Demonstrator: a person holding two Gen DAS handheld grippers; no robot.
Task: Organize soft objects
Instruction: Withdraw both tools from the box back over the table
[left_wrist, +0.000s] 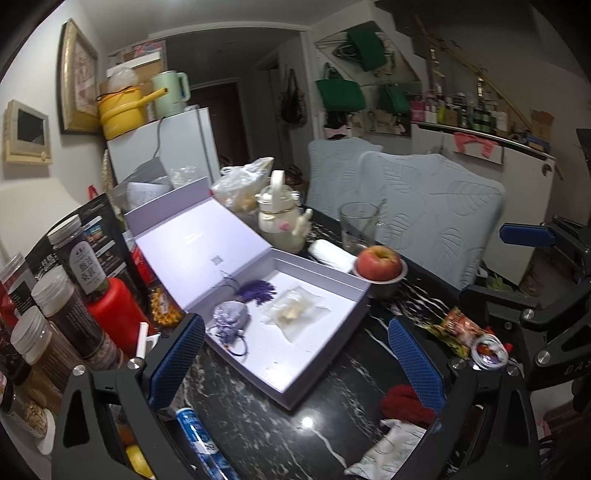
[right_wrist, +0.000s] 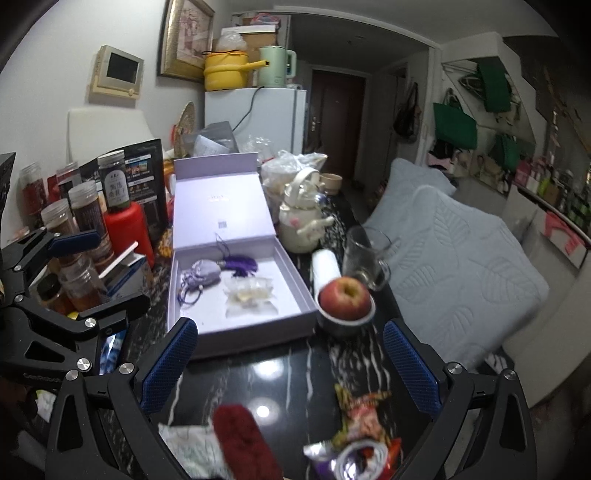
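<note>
An open lavender box (left_wrist: 325, 354) (right_wrist: 207, 332) lies on the black marble table. In it are a lavender sachet with a purple tassel (left_wrist: 231, 317) (right_wrist: 207, 275) and a clear packet (left_wrist: 295, 312) (right_wrist: 249, 293). My left gripper (left_wrist: 295, 365) is open and empty, just before the box's near edge. My right gripper (right_wrist: 290, 365) is open and empty, above the table in front of the box. A dark red fuzzy object (left_wrist: 404, 402) (right_wrist: 243, 439) and a white soft pack (left_wrist: 388, 450) (right_wrist: 192, 450) lie near me on the table.
An apple in a bowl (left_wrist: 380, 264) (right_wrist: 345, 299), a glass mug (left_wrist: 358, 225) (right_wrist: 364, 256), a cream teapot (left_wrist: 282, 218) (right_wrist: 301, 218) and a white roll (right_wrist: 325, 266) stand right of the box. Jars and a red bottle (left_wrist: 114, 314) crowd the left. Snack wrappers and a cable (right_wrist: 364, 439) lie near right.
</note>
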